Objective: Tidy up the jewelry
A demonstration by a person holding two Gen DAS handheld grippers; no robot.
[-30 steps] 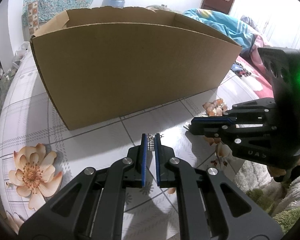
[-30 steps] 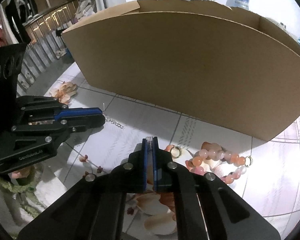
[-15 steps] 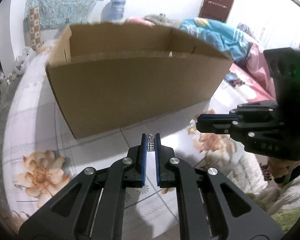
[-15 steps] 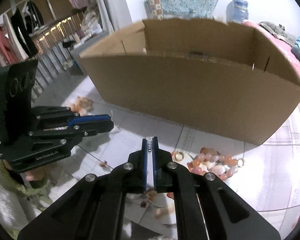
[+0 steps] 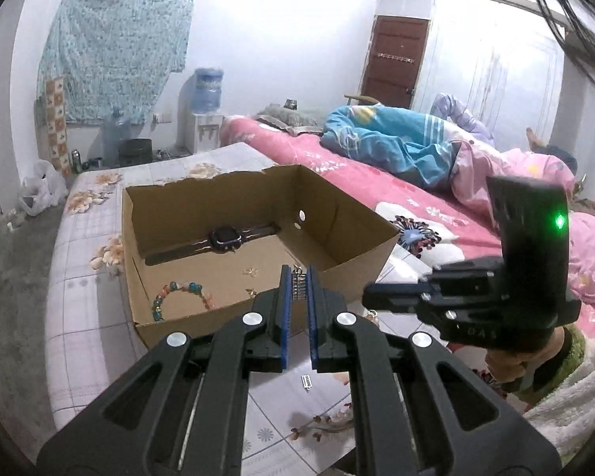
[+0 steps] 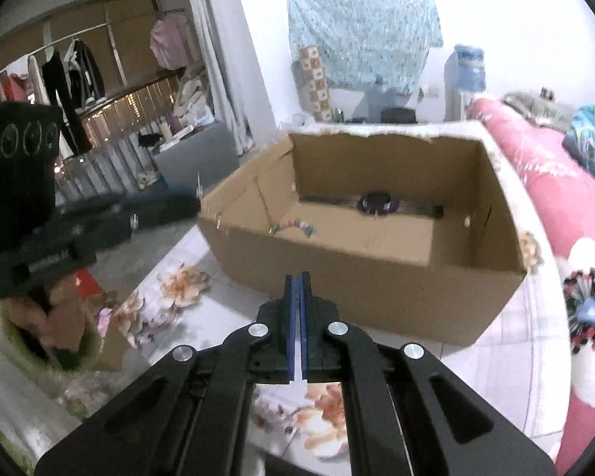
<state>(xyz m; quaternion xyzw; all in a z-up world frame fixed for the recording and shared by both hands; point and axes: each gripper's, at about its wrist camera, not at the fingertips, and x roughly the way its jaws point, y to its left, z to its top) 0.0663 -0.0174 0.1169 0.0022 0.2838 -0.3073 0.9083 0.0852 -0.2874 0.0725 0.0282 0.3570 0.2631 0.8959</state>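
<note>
floral bedsheet (image 5: 83, 277) | cardboard box (image 5: 234, 317): watch (image 5: 222, 235) | left gripper (image 5: 298, 277) pinches silver charm (image 5: 298, 289) | right gripper (image 6: 297, 283) closed, empty | writing unreadable

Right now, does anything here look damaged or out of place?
Yes. The cardboard box has a ragged, torn far rim, as if its flaps were ripped off. A small silver piece lies loose on the tablecloth, outside the box, while the watch and bead bracelet are inside.

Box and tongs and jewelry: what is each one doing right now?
Cardboard box: open, upright.
Watch: lying flat inside the box.
Bead bracelet: lying inside the box.
Left tongs: shut on a small metal piece.
Right tongs: shut; load not visible.
</note>
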